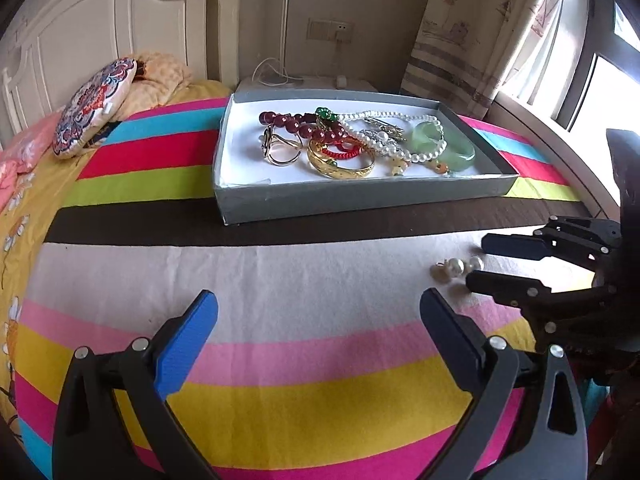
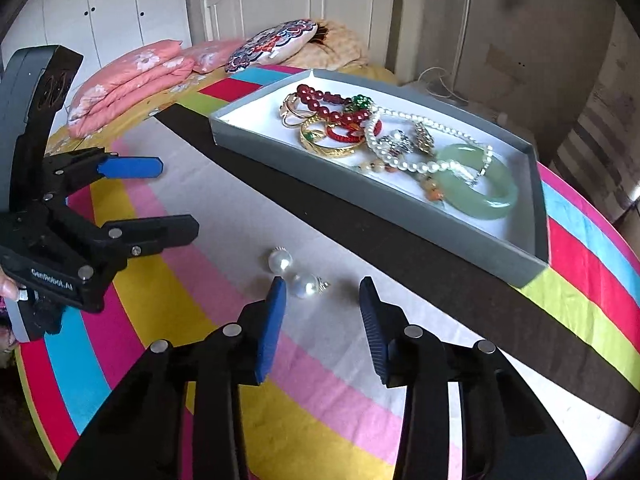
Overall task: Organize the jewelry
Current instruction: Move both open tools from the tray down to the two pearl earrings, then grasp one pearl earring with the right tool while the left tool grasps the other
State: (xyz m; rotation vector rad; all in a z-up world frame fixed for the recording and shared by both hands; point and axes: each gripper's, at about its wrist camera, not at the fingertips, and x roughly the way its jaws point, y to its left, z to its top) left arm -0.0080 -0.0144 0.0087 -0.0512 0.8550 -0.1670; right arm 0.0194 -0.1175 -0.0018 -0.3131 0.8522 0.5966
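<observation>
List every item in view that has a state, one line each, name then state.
Left gripper: jaws wide open, empty, over the striped cloth.
Right gripper: jaws open, nothing pinched, one pearl earring just ahead between the tips.
Pearl earrings: two, loose on the cloth, outside the tray.
Grey tray: lidless, holding the piled jewelry.
Jade bangle: lying flat in the tray.
Pearl necklace: draped over the bangle.

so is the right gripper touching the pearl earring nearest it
Cannot tell. In the right wrist view the right gripper stands open around the pearl earring; its left finger meets the pearl's edge with no clear gap or contact.
</observation>
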